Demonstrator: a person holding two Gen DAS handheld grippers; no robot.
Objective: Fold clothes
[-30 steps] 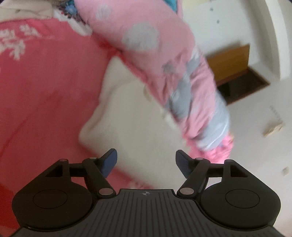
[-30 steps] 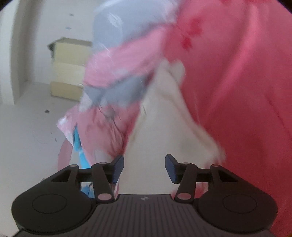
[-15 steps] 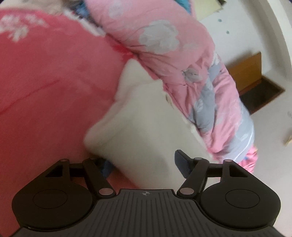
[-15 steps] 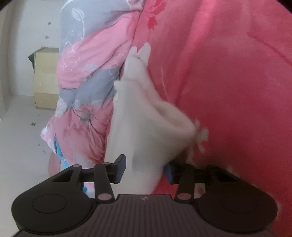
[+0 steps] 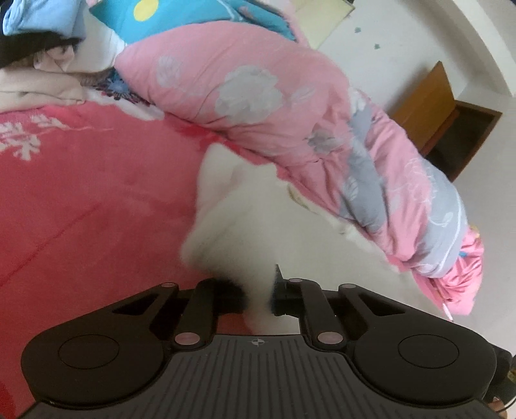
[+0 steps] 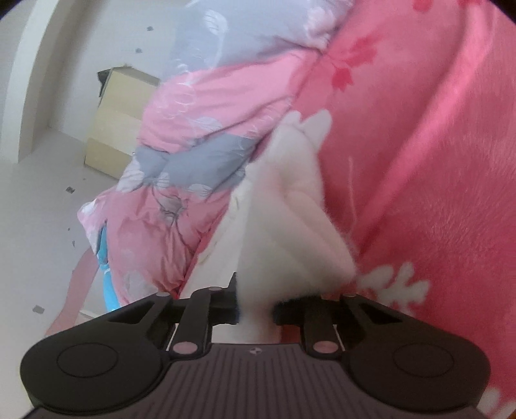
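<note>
A fluffy white garment (image 5: 254,222) lies on the pink-red bed blanket (image 5: 80,193), against a rolled pink and grey floral quilt (image 5: 290,122). My left gripper (image 5: 258,298) is shut on the garment's near edge, with white fabric pinched between the jaws. In the right wrist view the same white garment (image 6: 283,206) runs away from the camera, and my right gripper (image 6: 256,309) is shut on another part of its edge. The fabric hides most of both pairs of fingertips.
The floral quilt (image 6: 193,154) hangs over the bed's side toward the pale floor (image 6: 42,199). A cream cardboard box (image 6: 116,122) stands on the floor. A wooden cabinet (image 5: 441,119) stands beyond the quilt. Piled clothes and a blue pillow (image 5: 180,19) lie at the far bed end.
Both grippers were open a second ago, moved onto the white garment's edge, and have closed on it. Fabric now sits between each pair of jaws.
</note>
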